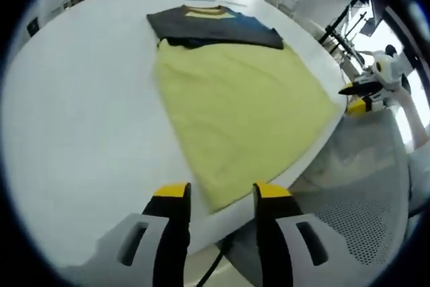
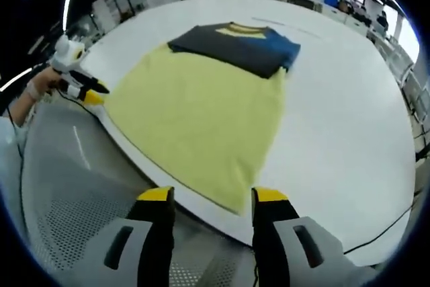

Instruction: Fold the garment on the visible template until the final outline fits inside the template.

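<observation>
A yellow garment point(image 1: 235, 109) with dark sleeves lies flat on the white bench point(image 1: 80, 119), its hem reaching the bench's near edge and its collar pointing toward the far side. The sleeves (both dark, one showing a blue patch) are folded across the chest into a dark band point(image 1: 215, 28). A thin line point(image 2: 295, 29) is marked on the bench beyond the collar.

In the left gripper view, the left claw point(image 1: 222, 196) hangs spread at the near edge, its 2 yellow-tipped jaws either side of the hem corner, pinching nothing. In the right gripper view, the right claw point(image 2: 211, 199) is likewise spread just short of the hem's other corner. A grey mesh surface point(image 2: 74, 213) sits below the bench edge.
</observation>
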